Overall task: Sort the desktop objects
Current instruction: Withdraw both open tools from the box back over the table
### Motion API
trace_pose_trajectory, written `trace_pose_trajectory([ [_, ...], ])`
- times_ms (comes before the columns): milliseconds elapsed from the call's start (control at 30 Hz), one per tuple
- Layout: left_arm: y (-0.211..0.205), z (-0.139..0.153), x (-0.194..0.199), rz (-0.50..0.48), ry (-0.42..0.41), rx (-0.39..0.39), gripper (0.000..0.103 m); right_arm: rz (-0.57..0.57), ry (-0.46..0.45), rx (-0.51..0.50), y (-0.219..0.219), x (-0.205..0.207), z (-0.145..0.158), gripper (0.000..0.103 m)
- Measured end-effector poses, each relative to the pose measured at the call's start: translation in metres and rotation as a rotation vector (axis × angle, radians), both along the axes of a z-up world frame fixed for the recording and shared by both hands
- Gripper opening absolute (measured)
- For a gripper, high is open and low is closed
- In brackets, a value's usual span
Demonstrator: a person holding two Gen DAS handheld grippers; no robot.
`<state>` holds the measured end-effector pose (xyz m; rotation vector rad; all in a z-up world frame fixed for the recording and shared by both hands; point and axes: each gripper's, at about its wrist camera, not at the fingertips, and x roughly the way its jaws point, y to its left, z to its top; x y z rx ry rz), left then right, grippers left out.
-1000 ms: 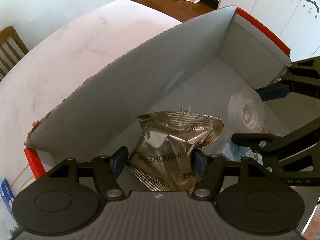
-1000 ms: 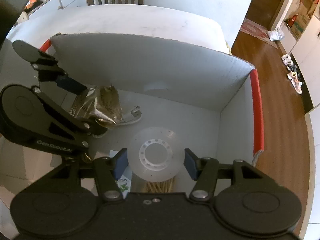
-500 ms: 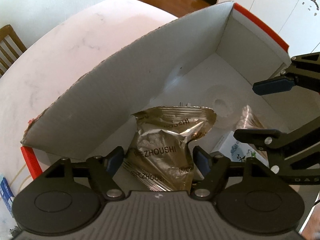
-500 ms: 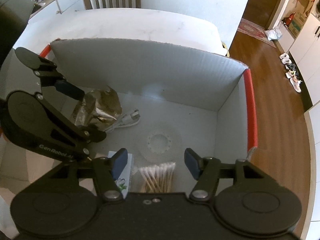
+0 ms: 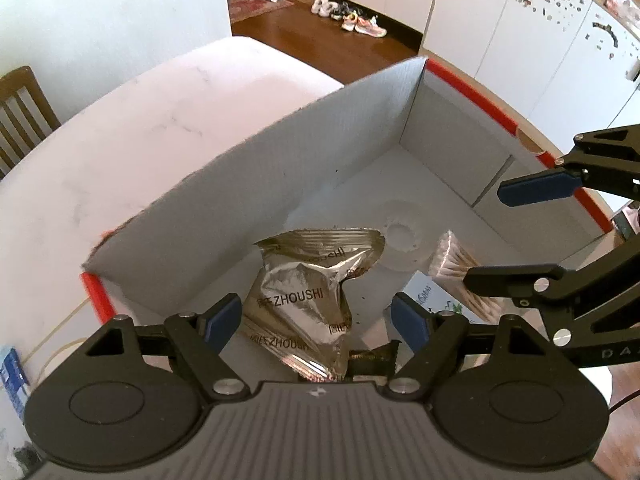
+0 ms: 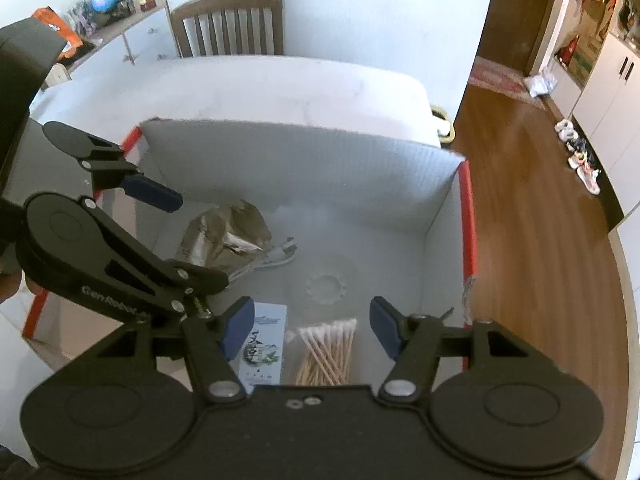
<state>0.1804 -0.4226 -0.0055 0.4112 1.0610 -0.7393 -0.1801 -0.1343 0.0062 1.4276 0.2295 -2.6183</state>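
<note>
**Grey cardboard box, both tools spread wide above it**

Grey corrugated box (image 5: 224,200) with red edge strips, set on the white table (image 5: 132,132).

From the left wrist view, left to right: left tool (image 5: 320,322) gaping, fingers clear of the foil snack bag (image 5: 308,292) lying crumpled on the box floor between and below them. A dark wrapper (image 5: 374,362) tucked under the bag's near edge, seen here only. Past the bag, a clear plastic lid (image 5: 400,236) flat on the floor, then a bundle of cotton swabs (image 5: 452,258) and a corner of a small printed carton (image 5: 424,294). At far right, right tool (image 5: 508,236) likewise agape, holding nothing.

From the right wrist view, left to right: left tool (image 6: 188,236) over the foil bag (image 6: 224,232); a white cable plug (image 6: 280,252) poking out beside the bag, hidden in the other view. Lid (image 6: 326,282) faint and blurred mid-floor. Nearest the camera, carton (image 6: 262,344) and swabs (image 6: 328,350) side by side, touching or nearly so, beneath the right tool (image 6: 310,326), empty. A wooden chair (image 6: 228,24) beyond the table.
</note>
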Motion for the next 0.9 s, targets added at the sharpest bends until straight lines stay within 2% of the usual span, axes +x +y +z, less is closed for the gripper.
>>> trace_pose_trajectory([
  [467,0.021,0.028,-0.028,0.041,-0.044,-0.1,0.082,-0.014,0.069,-0.02,-0.01,0.032,0.023,0.064],
  [533,0.026,0.036,-0.033,0.04,-0.053,-0.119,0.085,-0.015,0.075,-0.015,-0.012,0.036,0.025,0.065],
  [600,0.031,0.041,-0.038,0.045,-0.064,-0.141,0.088,-0.025,0.083,-0.005,-0.014,0.04,0.024,0.072],
  [733,0.041,0.045,-0.044,0.054,-0.066,-0.182,0.091,-0.055,0.08,-0.006,-0.015,0.044,0.021,0.073],
  [800,0.046,0.047,-0.047,0.058,-0.07,-0.202,0.101,-0.064,0.082,-0.005,-0.017,0.047,0.021,0.074],
  [900,0.053,0.05,-0.052,0.06,-0.077,-0.221,0.101,-0.088,0.109,-0.004,-0.02,0.054,0.024,0.075],
])
